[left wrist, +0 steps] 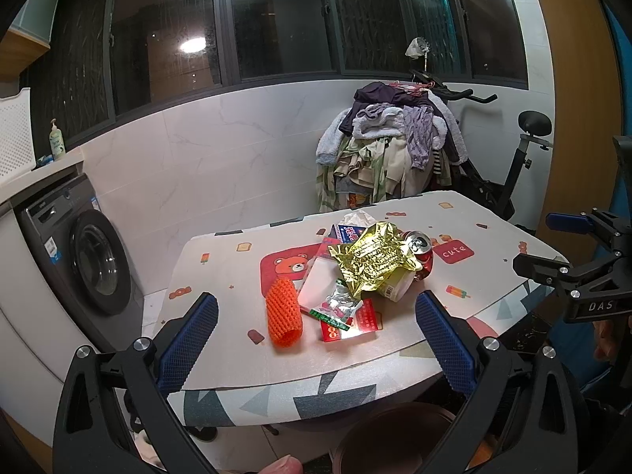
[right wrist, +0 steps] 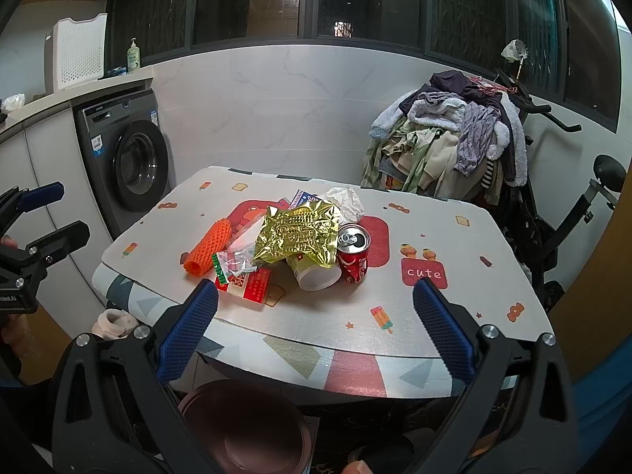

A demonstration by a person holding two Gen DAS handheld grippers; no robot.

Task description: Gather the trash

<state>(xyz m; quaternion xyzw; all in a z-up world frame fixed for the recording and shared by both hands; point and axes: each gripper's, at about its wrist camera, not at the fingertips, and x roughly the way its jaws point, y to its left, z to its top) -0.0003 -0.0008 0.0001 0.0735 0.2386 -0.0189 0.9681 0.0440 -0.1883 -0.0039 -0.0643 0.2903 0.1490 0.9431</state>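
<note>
A heap of trash lies mid-table: a gold foil wrapper (left wrist: 373, 257) (right wrist: 300, 233), a red soda can (left wrist: 420, 254) (right wrist: 353, 252), a paper cup on its side (right wrist: 314, 272), an orange foam net sleeve (left wrist: 283, 313) (right wrist: 207, 247), a red packet (left wrist: 351, 322) (right wrist: 251, 282), a silver wrapper (left wrist: 341, 302) and a crumpled tissue (right wrist: 347, 199). My left gripper (left wrist: 316, 339) is open and empty before the table's near edge, short of the heap. My right gripper (right wrist: 316, 331) is open and empty at the front edge. A brown bin (right wrist: 245, 426) (left wrist: 395, 434) stands below the table.
The table (right wrist: 454, 316) has a patterned cover. A washing machine (left wrist: 83, 252) (right wrist: 130, 158) stands at the left. A clothes heap (left wrist: 391, 150) (right wrist: 446, 142) on an exercise bike (left wrist: 525, 158) is behind the table. The right gripper shows at the left view's right edge (left wrist: 584, 272).
</note>
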